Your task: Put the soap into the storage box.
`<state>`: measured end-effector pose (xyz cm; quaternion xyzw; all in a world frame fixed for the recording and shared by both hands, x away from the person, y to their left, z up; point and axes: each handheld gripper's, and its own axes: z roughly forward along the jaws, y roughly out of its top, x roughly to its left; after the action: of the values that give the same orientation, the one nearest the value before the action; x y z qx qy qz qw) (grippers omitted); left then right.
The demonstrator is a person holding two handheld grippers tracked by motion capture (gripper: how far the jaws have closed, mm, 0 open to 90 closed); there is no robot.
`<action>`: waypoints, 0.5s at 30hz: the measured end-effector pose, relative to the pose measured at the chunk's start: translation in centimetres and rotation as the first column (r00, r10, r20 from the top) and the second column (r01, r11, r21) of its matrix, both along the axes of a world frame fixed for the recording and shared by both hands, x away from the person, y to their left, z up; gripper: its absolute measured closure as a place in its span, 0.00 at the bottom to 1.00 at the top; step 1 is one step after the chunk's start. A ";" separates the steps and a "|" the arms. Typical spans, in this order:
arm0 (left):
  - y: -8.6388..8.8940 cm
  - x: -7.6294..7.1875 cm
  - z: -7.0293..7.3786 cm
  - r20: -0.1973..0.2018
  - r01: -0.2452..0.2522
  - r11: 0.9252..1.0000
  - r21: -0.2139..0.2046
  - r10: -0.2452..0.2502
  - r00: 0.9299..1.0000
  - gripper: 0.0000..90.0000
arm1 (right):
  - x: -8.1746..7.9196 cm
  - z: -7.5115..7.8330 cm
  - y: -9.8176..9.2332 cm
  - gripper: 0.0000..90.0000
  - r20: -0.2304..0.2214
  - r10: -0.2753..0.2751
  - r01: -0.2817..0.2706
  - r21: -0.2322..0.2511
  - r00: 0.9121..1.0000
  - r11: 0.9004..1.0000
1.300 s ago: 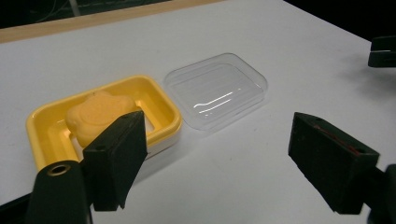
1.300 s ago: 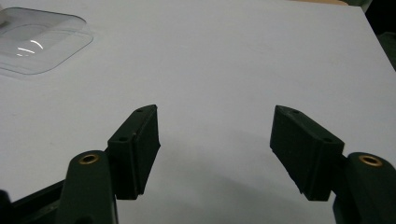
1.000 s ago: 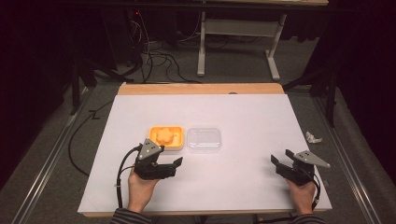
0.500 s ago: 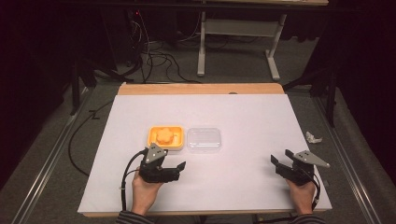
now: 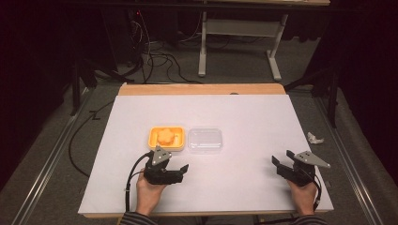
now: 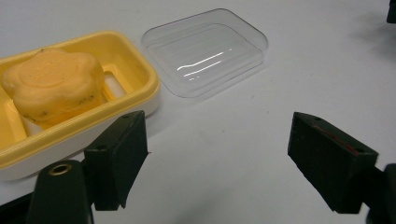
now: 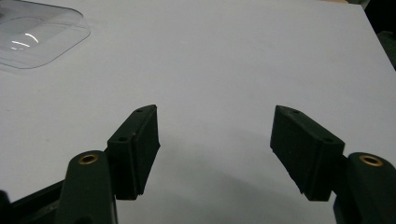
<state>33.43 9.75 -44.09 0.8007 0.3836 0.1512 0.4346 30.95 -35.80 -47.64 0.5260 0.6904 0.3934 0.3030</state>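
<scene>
A yellow soap dish [image 5: 152,137] sits left of the table's middle and holds an orange flower-shaped soap [image 5: 166,136]. A clear plastic lid [image 5: 205,139] lies flat on the table, touching the dish's right side. My left gripper [image 5: 180,171] is just in front of the dish, open and empty, with its jaws pointing right. In the left gripper view the dish [image 6: 140,60], soap [image 6: 53,84] and lid [image 6: 205,51] lie beyond the open left gripper [image 6: 217,154]. My right gripper [image 5: 281,159] is open near the front right corner. In its own view the right gripper [image 7: 215,149] frames bare table, with the lid [image 7: 32,37] far left.
The table has a white top [image 5: 244,112] and a wooden strip [image 5: 202,89] along its far edge. A crumpled white scrap [image 5: 314,138] lies just past the right edge. Cables [image 5: 155,56] and a desk frame [image 5: 239,28] stand on the floor behind.
My left gripper has drawn back a little toward the person and shifted right, uncovering the dish's front. The right gripper has stayed put.
</scene>
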 end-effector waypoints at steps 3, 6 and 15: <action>-0.2 0.0 -0.1 0.012 -0.001 1.000 -0.005 0.001 1.000 0.23 | 0.1 0.0 0.0 0.37 -0.006 -0.002 0.002 -0.002 1.000 1.000; -0.3 0.1 -0.3 0.017 -0.004 1.000 0.013 0.004 1.000 0.23 | 0.1 0.0 0.0 0.37 -0.008 -0.002 0.002 -0.003 1.000 1.000; -1.3 0.5 -1.2 0.029 -0.005 0.999 0.039 0.004 1.000 0.23 | -0.2 0.0 0.0 0.35 0.019 0.015 -0.015 -0.006 1.000 1.000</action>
<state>33.97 8.47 -45.30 0.8058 0.3760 0.1711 0.4243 30.76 -35.76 -47.61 0.5160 0.6926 0.3988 0.3082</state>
